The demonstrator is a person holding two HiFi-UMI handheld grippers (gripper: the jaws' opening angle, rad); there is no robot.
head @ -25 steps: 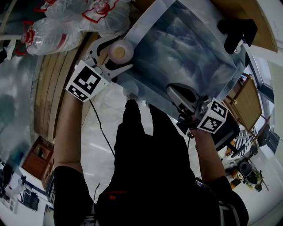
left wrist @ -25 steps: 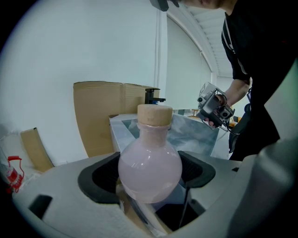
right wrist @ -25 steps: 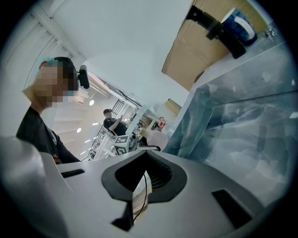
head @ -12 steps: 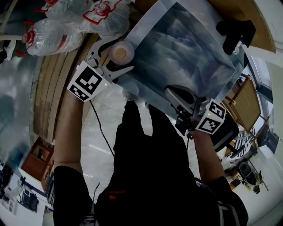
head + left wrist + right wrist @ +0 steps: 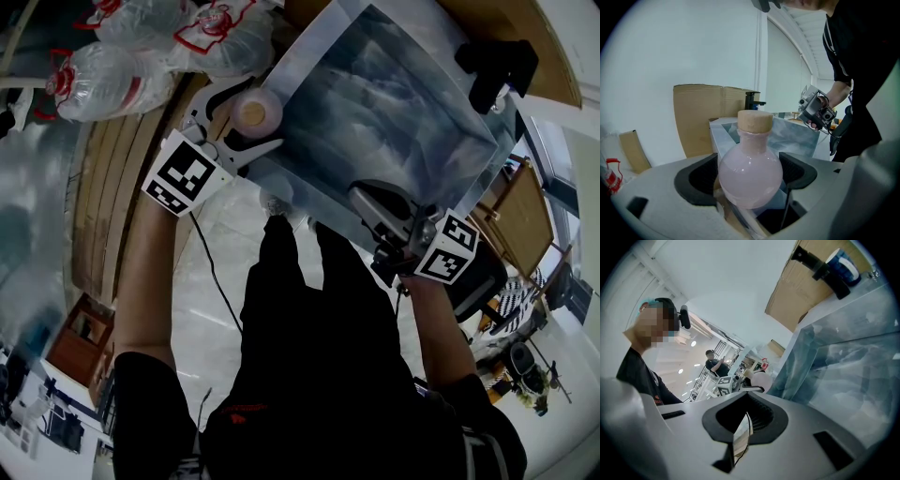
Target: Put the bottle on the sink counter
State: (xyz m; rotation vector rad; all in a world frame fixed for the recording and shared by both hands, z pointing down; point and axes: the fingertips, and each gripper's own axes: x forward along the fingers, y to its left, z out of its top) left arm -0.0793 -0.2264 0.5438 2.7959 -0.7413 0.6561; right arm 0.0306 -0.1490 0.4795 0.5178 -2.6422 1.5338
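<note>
Snugly clamped round its belly by the left gripper (image 5: 749,178), the corked bottle (image 5: 751,159) hangs just beside the sink (image 5: 314,47). It looks like light, slippery, breakable glass. The right gripper (image 5: 745,425), jaws together and empty, waits at the sink's edge.

Clear plastic jugs (image 5: 103,70) (red labels) lie at the head view's upper left. Cardboard sheets (image 5: 701,117) stand against a white wall. A bystander (image 5: 715,363) stands far back.

Grey marbled desk (image 5: 307,56) with a sunken sink basin (image 5: 394,117); a black tap (image 5: 492,70) stands on its far rim.
</note>
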